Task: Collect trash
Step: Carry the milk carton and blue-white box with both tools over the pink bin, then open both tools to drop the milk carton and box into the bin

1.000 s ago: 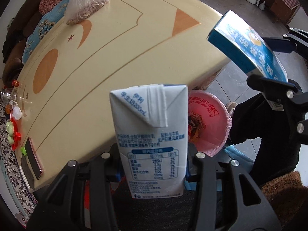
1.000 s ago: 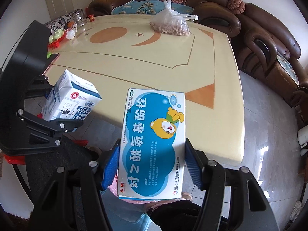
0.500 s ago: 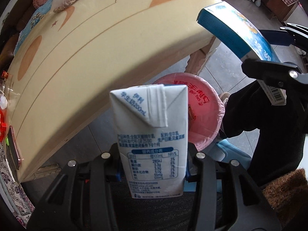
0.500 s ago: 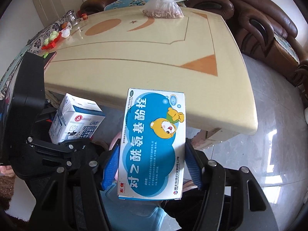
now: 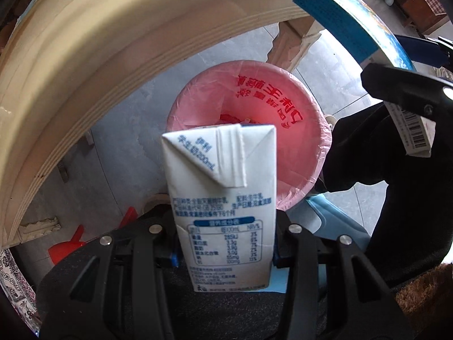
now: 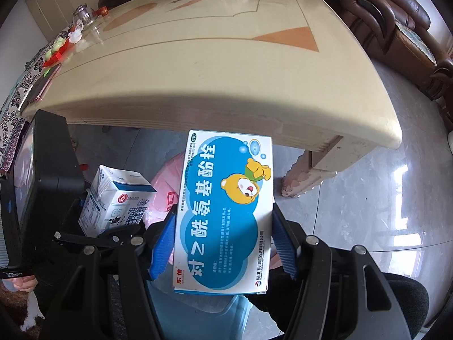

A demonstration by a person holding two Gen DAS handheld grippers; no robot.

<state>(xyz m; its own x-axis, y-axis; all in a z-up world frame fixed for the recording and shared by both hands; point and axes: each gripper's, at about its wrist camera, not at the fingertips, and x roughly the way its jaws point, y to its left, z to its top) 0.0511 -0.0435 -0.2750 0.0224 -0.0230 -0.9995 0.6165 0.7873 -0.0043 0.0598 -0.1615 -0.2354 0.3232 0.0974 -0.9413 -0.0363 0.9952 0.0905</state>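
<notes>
Pink-lined bin (image 5: 283, 107) half hidden behind milk carton (image 5: 223, 198), clenched in left gripper (image 5: 226, 243). Medicine box (image 6: 226, 212) grasped by right gripper (image 6: 223, 243). Both lower than before; tabletop (image 6: 212, 70) now above.

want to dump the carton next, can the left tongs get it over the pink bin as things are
Probably yes. The left tongs grip the carton just in front of the pink-lined bin, whose mouth lies open below the table edge. The right tongs' blue box stays off to the side.
</notes>
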